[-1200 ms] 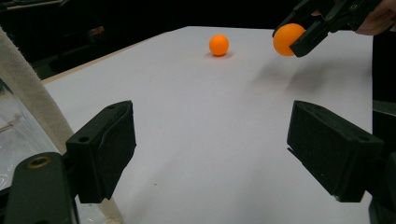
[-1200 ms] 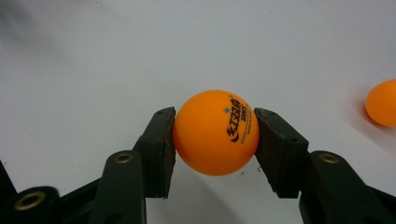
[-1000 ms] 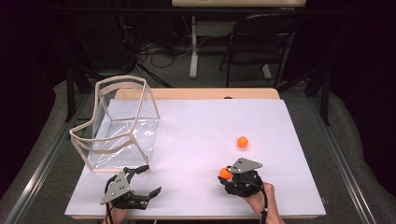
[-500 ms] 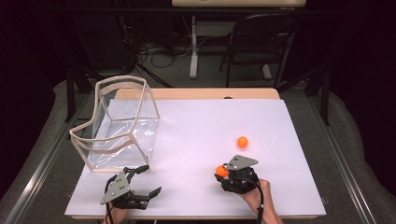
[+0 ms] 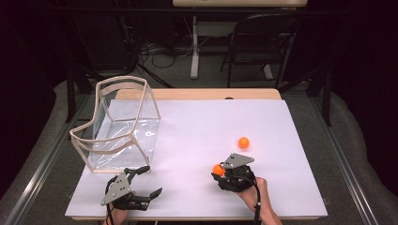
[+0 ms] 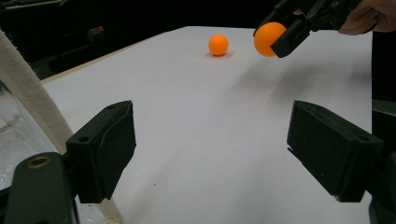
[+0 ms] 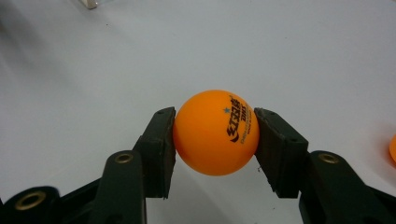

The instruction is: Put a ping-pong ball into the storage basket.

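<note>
Right gripper (image 5: 218, 170) with gripped ball (image 5: 218, 169) has shifted slightly left.

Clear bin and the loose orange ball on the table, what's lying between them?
Nothing: in the high view, bare white tabletop runs from the clear bin to the loose orange ball.

A lab-like workroom: white-topped table (image 5: 187, 117), dark curtained surround, loose floor cables (image 5: 155, 49), folding chair (image 5: 263, 42) behind.
</note>
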`<state>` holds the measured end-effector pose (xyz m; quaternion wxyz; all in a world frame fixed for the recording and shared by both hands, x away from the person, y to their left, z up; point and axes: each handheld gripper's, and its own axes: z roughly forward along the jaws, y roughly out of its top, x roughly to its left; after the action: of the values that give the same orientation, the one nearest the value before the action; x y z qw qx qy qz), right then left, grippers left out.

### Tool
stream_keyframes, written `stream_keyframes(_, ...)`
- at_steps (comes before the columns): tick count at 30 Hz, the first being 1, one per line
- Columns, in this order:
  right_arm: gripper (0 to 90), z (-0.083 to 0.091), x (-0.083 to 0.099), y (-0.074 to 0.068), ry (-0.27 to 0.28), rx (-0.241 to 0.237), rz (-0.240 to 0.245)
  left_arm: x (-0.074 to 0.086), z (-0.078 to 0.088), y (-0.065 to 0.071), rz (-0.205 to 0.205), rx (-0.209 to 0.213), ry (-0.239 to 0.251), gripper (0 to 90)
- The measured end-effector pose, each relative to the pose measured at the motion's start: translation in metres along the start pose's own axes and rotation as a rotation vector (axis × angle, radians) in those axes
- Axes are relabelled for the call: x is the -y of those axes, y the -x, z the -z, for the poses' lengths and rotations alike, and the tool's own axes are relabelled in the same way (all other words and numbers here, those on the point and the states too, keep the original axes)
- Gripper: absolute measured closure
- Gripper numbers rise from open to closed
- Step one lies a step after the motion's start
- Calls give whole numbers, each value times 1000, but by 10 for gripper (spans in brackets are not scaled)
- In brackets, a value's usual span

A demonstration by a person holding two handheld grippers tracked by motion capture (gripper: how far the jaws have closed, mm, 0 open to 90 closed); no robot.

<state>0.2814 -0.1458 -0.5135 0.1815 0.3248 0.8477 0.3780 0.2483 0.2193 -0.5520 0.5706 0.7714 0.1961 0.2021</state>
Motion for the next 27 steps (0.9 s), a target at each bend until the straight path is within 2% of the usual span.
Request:
stream_keyframes(18,505,-11,-6,-1,-9,-21,1,0,0,0,0,1,2,156)
stream_keyframes(27,506,-17,-15,-2,6,-31,4,-1,0,2,-5,1,3,156)
